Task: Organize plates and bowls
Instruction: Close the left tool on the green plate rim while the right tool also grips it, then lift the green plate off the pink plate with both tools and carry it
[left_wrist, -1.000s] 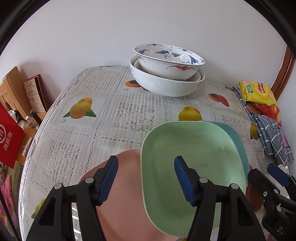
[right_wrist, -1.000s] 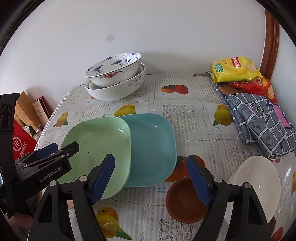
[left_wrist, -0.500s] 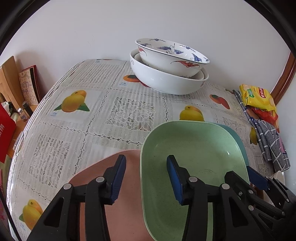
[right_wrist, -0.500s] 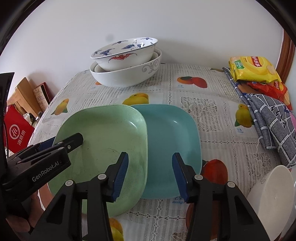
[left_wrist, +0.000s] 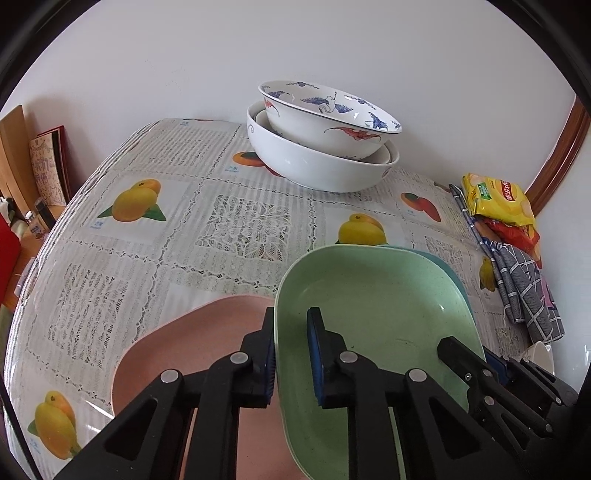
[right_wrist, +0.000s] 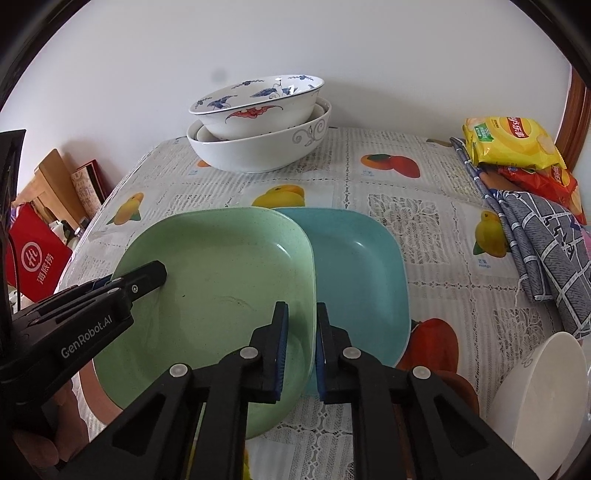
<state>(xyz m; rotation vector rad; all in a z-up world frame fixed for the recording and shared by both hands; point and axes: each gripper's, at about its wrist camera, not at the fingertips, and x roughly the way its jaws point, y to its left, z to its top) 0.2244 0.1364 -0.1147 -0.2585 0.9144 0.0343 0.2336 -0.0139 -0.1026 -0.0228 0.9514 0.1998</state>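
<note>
A light green square plate (left_wrist: 373, 317) (right_wrist: 221, 280) lies over the edge of a teal plate (right_wrist: 362, 280) and beside a pink plate (left_wrist: 192, 350). My left gripper (left_wrist: 291, 350) is shut on the green plate's left rim. My right gripper (right_wrist: 301, 347) is shut on the green plate's right rim, its right finger over the teal plate. The left gripper also shows in the right wrist view (right_wrist: 110, 288). A painted bowl (left_wrist: 325, 114) sits stacked in a white bowl (left_wrist: 317, 166) at the back of the table.
A white bowl (right_wrist: 546, 391) and a brown dish (right_wrist: 458, 387) sit at the front right. Snack bags (right_wrist: 509, 144) and a grey checked cloth (right_wrist: 539, 240) lie at the right edge. Boards and a red bag (right_wrist: 37, 258) stand left of the table.
Both grippers have closed from wide open onto the green plate's opposite rims and moved forward over the plates.
</note>
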